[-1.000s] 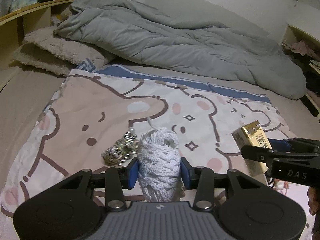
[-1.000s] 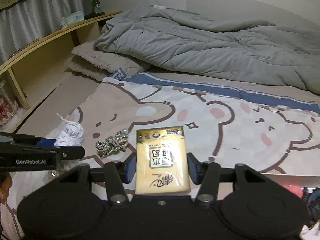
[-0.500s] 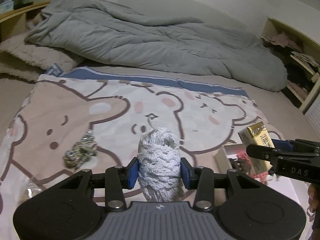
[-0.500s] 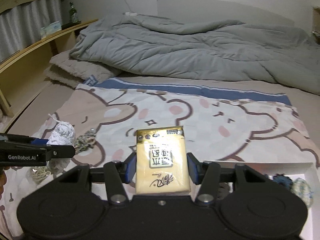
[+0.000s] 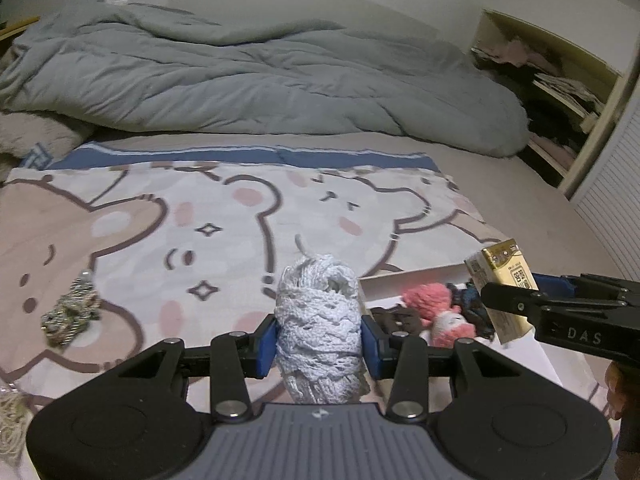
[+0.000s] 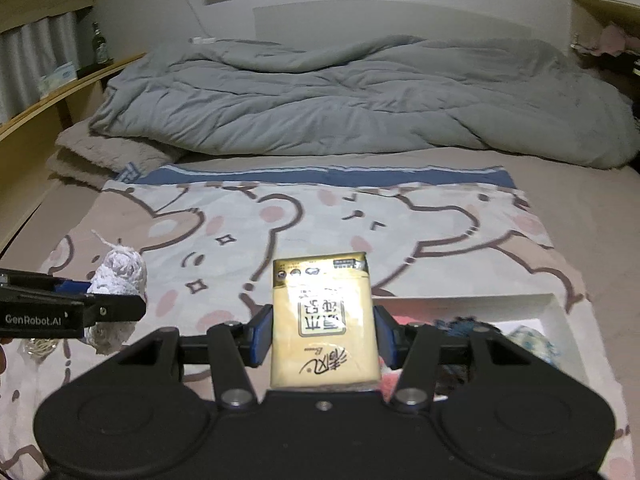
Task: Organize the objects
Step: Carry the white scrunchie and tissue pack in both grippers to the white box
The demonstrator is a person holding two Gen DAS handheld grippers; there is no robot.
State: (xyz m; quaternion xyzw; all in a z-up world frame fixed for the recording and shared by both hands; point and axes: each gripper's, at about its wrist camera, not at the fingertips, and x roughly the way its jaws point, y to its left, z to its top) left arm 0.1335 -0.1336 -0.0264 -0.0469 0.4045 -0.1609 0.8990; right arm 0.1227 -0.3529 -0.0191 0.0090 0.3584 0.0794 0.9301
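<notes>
Yarn bundle (image 5: 319,328), pale blue-white and loosely wound, sits clamped between the blue pads of the left gripper (image 5: 319,340); pads press into its sides and the soft wraps bulge above and below them. A loose tail sticks up from the top.

Right gripper (image 6: 323,338) grips a gold tissue pack (image 6: 324,320) by its long edges, label side up, held square between the pads.

Both loads are carried in the air above the cartoon bear blanket (image 5: 224,216). White box (image 6: 556,308) lies on the blanket low and to the right, partly under the right gripper. Already inside: a pink knitted toy (image 5: 434,310), dark tangled pieces and, at the far end, a pale blue-patterned item (image 6: 528,338).

Judgement: the step in hand is ferrying both items to the box.

- Bring each gripper over a free patch of the box before letting go; the near end looks crowded, so the middle looks safer.
- Lower close to the contents first. Yarn is soft and may roll or snag on the rim if dropped from height.
- Release one side at a time so the two grippers do not crowd each other over the opening.
- Lay the pack flat.

Left outside: a striped cord bundle (image 5: 72,316) on the blanket at left. Grey duvet (image 5: 256,80) is heaped behind.
</notes>
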